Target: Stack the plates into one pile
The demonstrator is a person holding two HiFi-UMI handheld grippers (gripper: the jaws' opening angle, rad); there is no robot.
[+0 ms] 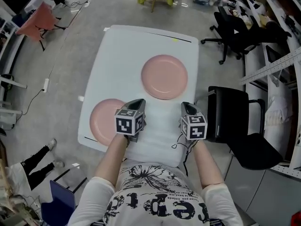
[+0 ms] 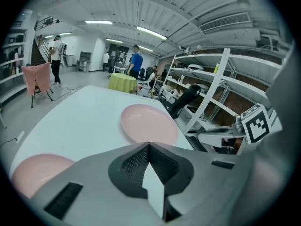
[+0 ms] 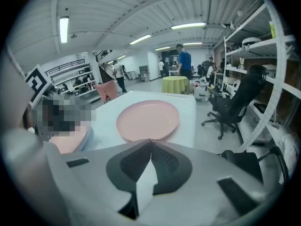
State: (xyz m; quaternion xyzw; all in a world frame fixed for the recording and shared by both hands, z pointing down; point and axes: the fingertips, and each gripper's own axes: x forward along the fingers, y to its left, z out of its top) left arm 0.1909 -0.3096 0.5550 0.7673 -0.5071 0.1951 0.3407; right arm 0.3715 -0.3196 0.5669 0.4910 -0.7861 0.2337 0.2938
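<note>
Two pink plates lie apart on the white table (image 1: 122, 60). One plate (image 1: 164, 76) rests toward the far right of the tabletop; it shows as the far plate (image 2: 148, 124) in the left gripper view and the plate (image 3: 147, 120) ahead in the right gripper view. The other plate (image 1: 104, 119) sits at the near left corner, partly hidden by my left gripper (image 1: 138, 104); its rim (image 2: 37, 173) shows low left. My left gripper (image 2: 148, 145) is shut and empty, held above the near edge. My right gripper (image 1: 187, 107) is also shut (image 3: 151, 141) with nothing in it.
A black chair (image 1: 235, 119) stands right beside the table's right edge, and an office chair (image 1: 230, 29) farther back. Metal shelving (image 1: 277, 69) lines the right. A pink-draped stand (image 1: 35, 22) is at far left. People stand in the distance (image 2: 135, 62).
</note>
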